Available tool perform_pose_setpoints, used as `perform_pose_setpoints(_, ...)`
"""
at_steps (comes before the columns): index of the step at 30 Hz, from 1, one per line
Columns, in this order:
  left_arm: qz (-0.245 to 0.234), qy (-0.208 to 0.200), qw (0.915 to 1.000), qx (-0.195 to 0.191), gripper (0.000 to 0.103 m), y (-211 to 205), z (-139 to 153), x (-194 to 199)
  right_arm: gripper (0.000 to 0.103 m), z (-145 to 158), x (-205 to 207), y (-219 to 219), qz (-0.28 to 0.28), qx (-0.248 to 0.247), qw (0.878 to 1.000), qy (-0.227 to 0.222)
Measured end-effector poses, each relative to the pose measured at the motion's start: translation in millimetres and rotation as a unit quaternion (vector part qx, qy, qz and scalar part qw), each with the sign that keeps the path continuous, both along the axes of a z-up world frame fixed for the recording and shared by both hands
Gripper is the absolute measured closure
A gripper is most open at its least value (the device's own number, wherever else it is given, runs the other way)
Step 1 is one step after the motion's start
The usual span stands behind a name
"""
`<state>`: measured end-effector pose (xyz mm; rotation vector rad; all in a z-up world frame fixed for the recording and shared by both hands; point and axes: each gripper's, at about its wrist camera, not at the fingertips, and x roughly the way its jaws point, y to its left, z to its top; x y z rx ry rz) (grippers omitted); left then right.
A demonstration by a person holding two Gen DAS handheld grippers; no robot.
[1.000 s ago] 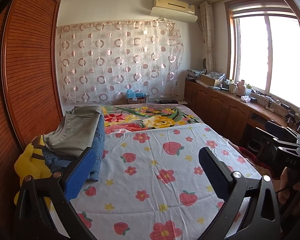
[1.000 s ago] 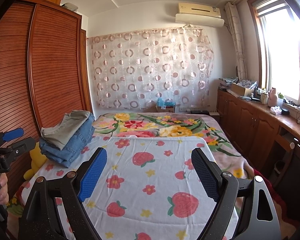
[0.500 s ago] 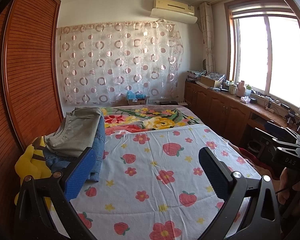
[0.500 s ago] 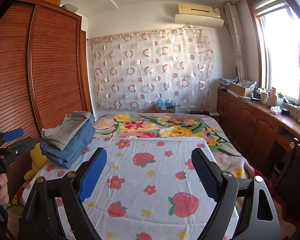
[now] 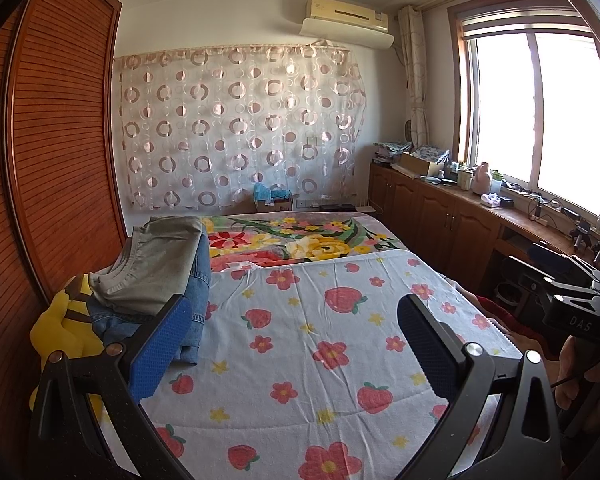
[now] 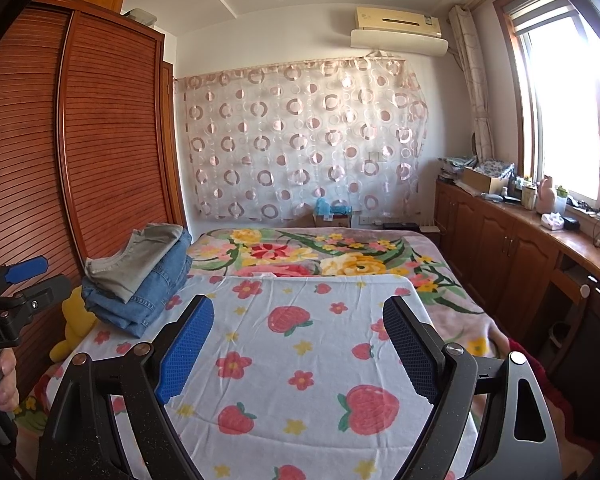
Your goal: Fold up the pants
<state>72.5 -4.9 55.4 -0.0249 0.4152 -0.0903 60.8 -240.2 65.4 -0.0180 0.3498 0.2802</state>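
Observation:
A pile of folded pants lies at the bed's left edge: grey-green pants (image 5: 156, 264) on top of blue jeans (image 5: 198, 300). The same grey-green pants (image 6: 136, 260) and jeans (image 6: 156, 296) show in the right wrist view. My left gripper (image 5: 292, 332) is open and empty, held above the strawberry sheet (image 5: 320, 360), with the pile just beyond its left finger. My right gripper (image 6: 296, 340) is open and empty above the sheet (image 6: 300, 360), with the pile to its far left. Each gripper shows at the edge of the other's view.
A yellow plush toy (image 5: 64, 328) sits beside the pile against the wooden wardrobe (image 5: 52, 160). A floral blanket (image 5: 292, 240) covers the far half of the bed. Wooden cabinets (image 5: 452, 224) with clutter run along the right under the window.

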Motion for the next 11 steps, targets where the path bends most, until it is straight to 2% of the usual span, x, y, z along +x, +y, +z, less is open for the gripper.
perform_pose_setpoints(11, 0.0, 0.0, 1.0, 0.0, 0.0, -0.2, -1.2, 0.1, 0.015, -0.6, -1.3, 0.9, -0.001, 0.0, 1.0, -0.001)
